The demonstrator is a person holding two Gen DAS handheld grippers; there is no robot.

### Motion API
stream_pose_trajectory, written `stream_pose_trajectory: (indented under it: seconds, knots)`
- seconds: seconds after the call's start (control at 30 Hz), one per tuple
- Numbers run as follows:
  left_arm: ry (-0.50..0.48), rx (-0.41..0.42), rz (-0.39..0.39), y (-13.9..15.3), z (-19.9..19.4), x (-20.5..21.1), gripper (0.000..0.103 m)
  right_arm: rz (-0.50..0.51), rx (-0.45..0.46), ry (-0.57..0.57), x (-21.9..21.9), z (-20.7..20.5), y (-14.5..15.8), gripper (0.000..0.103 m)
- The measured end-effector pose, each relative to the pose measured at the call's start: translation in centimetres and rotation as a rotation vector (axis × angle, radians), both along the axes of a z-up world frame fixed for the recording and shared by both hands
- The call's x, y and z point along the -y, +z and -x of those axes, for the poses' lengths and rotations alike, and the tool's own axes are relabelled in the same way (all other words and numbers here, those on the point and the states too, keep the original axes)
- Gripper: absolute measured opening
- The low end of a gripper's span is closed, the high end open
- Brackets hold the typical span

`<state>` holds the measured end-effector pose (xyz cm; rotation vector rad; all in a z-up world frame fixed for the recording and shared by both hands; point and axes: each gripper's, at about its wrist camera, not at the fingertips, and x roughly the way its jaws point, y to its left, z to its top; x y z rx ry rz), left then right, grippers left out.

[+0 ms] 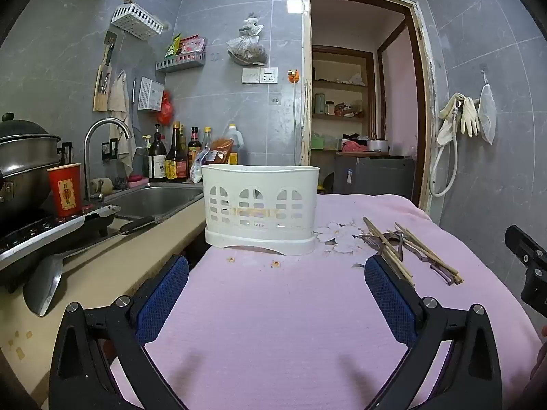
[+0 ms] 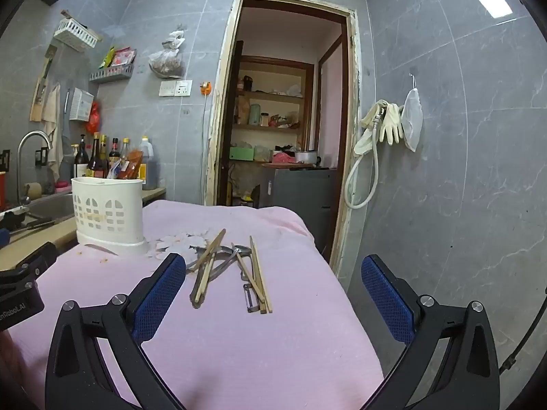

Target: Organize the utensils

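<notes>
A white slotted utensil holder (image 1: 260, 208) stands upright on the pink cloth (image 1: 273, 307), straight ahead of my left gripper (image 1: 277, 266), which is open and empty. To its right lies a loose pile of wooden chopsticks (image 1: 417, 249) and metal spoons and forks (image 1: 396, 239). In the right wrist view the same holder (image 2: 109, 215) is at the left. The chopsticks (image 2: 259, 273), spoons (image 2: 225, 253) and a peeler (image 2: 251, 299) lie just ahead of my right gripper (image 2: 273, 266), open with nothing between its fingers.
A counter with a sink (image 1: 154, 200), tap (image 1: 102, 136), sauce bottles (image 1: 174, 157), a red cup (image 1: 65, 188), a pot (image 1: 24, 160) and a spatula (image 1: 44, 283) runs along the left. A doorway (image 2: 283, 102) opens behind the table. The cloth's right edge (image 2: 342, 290) drops to the floor.
</notes>
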<state>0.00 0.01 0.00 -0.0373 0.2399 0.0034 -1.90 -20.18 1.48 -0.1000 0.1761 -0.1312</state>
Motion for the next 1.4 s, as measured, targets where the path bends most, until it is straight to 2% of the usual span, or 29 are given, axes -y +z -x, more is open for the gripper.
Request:
stream_pose_trajectory:
  seconds: [1.4]
  knots:
    - [-0.002, -0.007, 0.0, -0.42, -0.36, 0.41, 0.101, 0.005, -0.001, -0.001, 0.07, 0.14, 0.18, 0.103]
